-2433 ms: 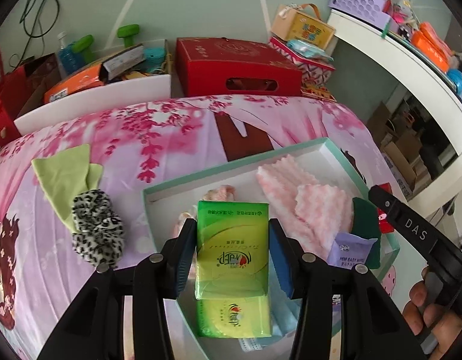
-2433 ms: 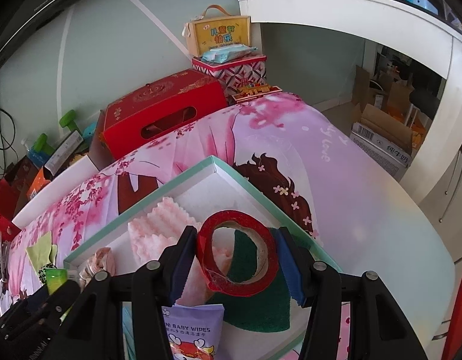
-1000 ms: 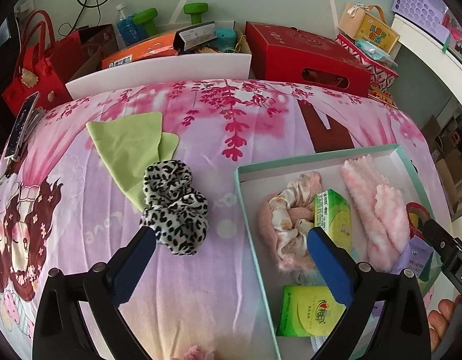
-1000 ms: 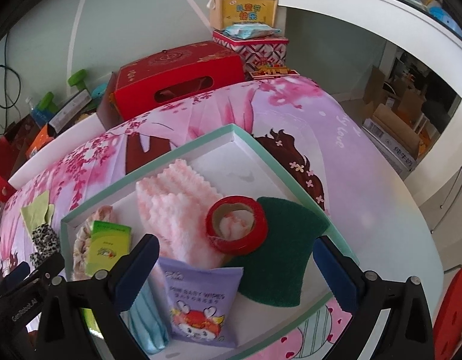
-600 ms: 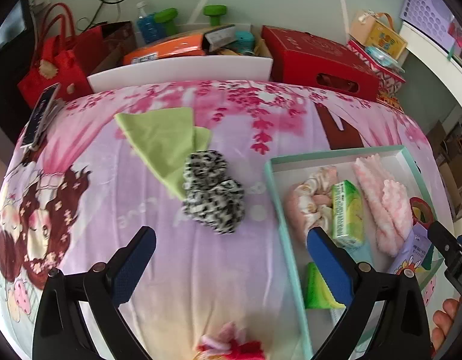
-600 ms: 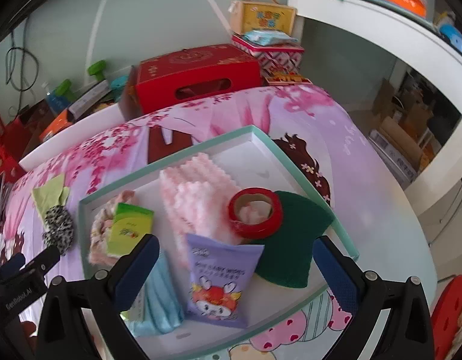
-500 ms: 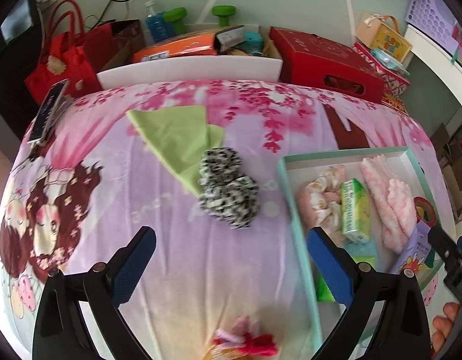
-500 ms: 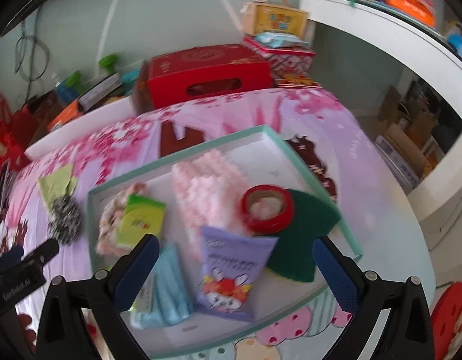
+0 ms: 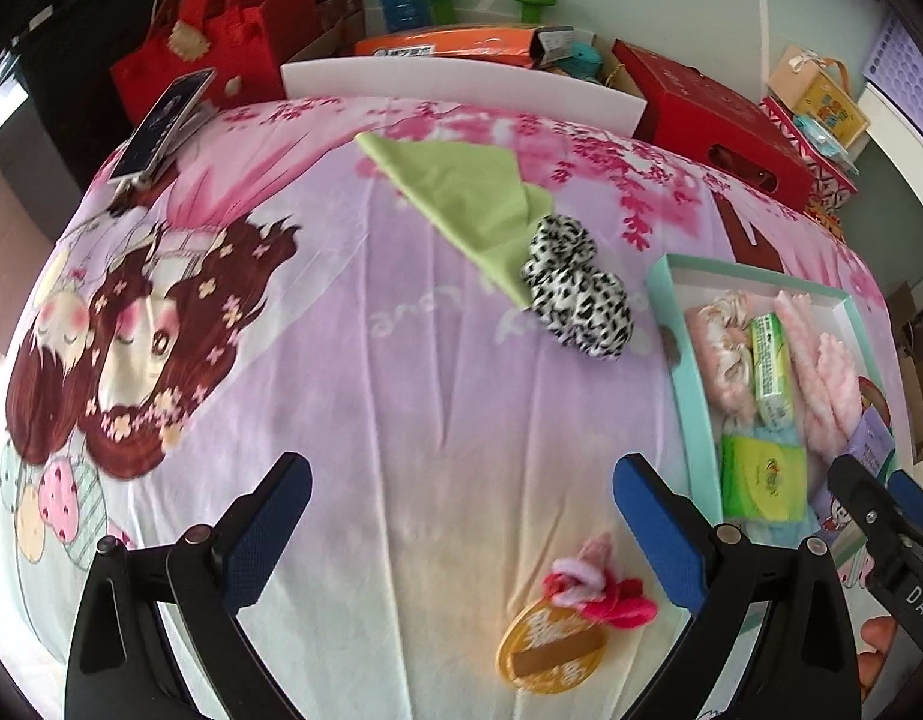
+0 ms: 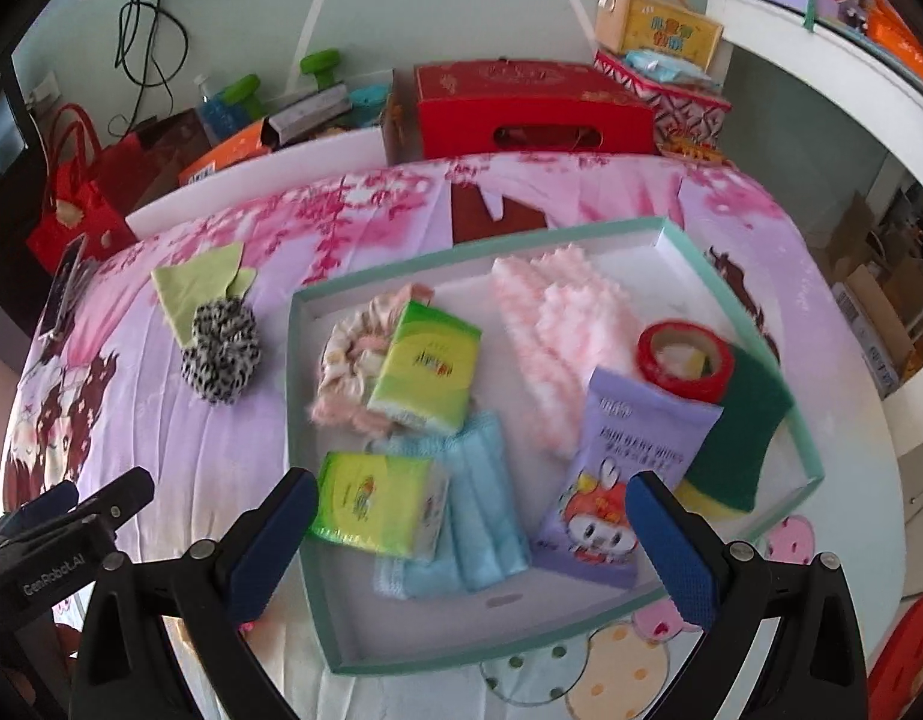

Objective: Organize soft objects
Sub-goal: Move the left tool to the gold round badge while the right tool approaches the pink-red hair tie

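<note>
With both the left claw (image 9: 461, 516) and right claw (image 10: 470, 531) spread wide and empty, the leopard scrunchie (image 9: 578, 297) left of the tray (image 9: 689, 396) could drag the green cloth (image 9: 467, 198) it overlaps.

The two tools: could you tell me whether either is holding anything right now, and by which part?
Nothing is held. The left tool is open above the bedsheet, and the right tool is open over the tray.
</note>
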